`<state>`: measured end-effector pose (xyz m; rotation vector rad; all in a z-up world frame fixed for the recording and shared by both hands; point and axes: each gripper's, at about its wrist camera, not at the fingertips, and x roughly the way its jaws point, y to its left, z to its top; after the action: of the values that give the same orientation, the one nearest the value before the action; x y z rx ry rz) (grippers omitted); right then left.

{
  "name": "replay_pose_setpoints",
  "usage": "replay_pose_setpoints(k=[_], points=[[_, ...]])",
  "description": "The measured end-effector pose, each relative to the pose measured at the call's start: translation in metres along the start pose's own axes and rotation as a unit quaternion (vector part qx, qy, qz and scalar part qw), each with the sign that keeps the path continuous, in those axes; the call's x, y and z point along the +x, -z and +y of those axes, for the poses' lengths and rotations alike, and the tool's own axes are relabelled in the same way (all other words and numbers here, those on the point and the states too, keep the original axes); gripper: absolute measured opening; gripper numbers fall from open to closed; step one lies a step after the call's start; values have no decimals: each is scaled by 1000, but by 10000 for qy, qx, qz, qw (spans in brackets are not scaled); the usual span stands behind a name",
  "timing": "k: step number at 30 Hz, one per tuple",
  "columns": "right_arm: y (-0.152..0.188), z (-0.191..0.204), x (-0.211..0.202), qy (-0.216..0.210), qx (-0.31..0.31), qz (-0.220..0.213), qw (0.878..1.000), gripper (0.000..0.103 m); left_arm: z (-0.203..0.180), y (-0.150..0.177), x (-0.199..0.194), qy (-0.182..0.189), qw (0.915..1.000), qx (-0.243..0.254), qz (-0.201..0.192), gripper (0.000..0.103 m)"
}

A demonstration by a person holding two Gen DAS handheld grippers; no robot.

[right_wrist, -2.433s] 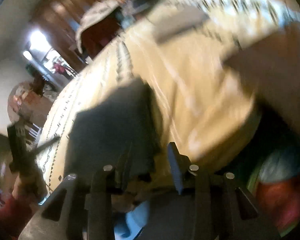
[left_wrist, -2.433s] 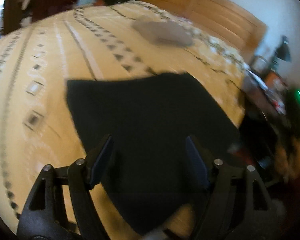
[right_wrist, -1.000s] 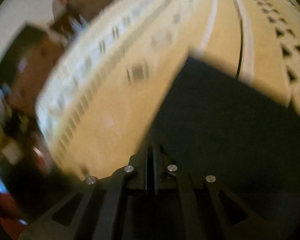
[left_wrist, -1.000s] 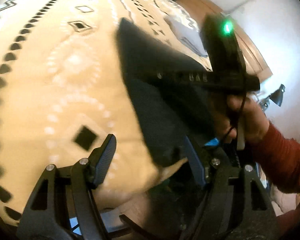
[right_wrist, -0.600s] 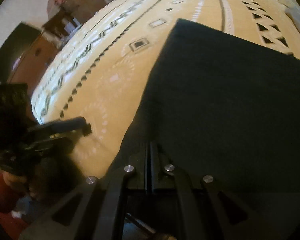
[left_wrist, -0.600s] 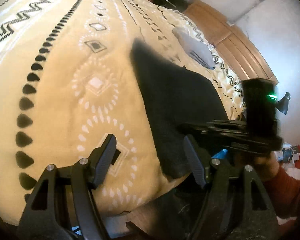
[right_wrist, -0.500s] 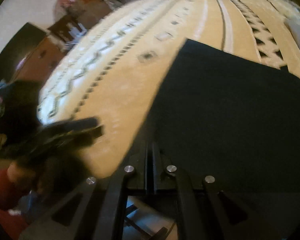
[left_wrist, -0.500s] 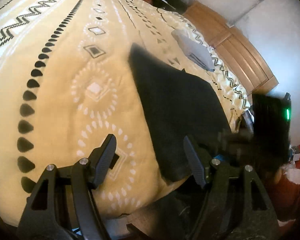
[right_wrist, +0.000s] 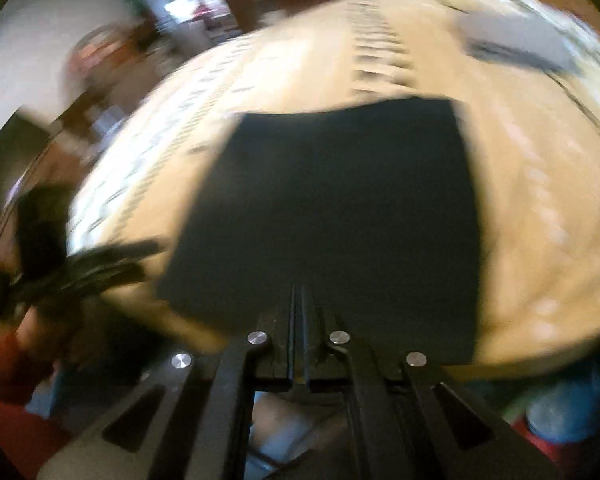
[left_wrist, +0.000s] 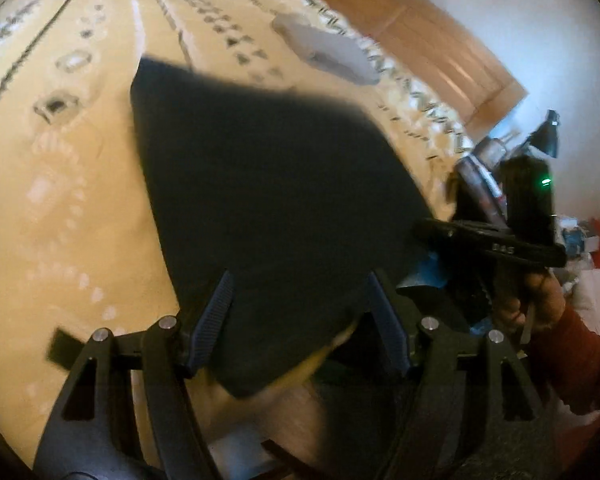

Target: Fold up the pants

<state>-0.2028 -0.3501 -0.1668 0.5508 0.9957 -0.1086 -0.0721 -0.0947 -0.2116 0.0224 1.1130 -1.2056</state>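
Basically, risk: the pants point(left_wrist: 268, 200), a dark folded rectangle lying flat near the bed point(left_wrist: 60, 200) edge, overhang that edge at 1 corner and could slide off or unfold if I snag them. My left gripper point(left_wrist: 300, 316) hovers over that corner, jaws apart, holding nothing. My right gripper point(right_wrist: 300, 304) has its jaws together, empty, above the near hem.
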Motion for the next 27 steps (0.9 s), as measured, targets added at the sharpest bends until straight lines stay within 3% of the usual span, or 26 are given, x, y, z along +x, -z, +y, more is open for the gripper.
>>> replay_pose_setpoints(k=[1,2,5,8,10,11,14,18,20,21,27], points=[[4,-16,17,0,181,252,9995,0,5,1,3,47,10000,-61,-4,66],[8,-23,27,-96,290,366,9989,0,7,1,3,98,9999,-93,-23,65],[2,-20,10,-238,281,336,9988,0,14,-6,-16,69,9997,-252,-30,58],[-20,-41,-18,-687,588,-27,9959,22,35,-13,-43,262,9972,-644,-279,62],[-38,-56,-18,-757,788,-49,9940,64,51,-22,-41,417,9959,-781,-168,64],[-51,-68,-8,-774,879,93,9931,68,62,-26,-32,676,9933,-936,-31,64],[-74,-107,15,-594,1117,600,9901,69,88,-36,-3,906,9867,-1304,347,64],[-86,-122,54,-1083,1284,1214,9783,62,95,-44,11,1345,9801,-1358,543,64],[-85,-130,63,-1378,1259,1319,9735,59,94,-48,14,1467,9787,-1256,693,64],[-89,-130,72,-1593,1270,1362,9695,52,95,-48,14,1503,9783,-1210,751,64],[-92,-134,80,-1841,1161,1315,9671,52,94,-57,15,1560,9783,-1081,832,64]])
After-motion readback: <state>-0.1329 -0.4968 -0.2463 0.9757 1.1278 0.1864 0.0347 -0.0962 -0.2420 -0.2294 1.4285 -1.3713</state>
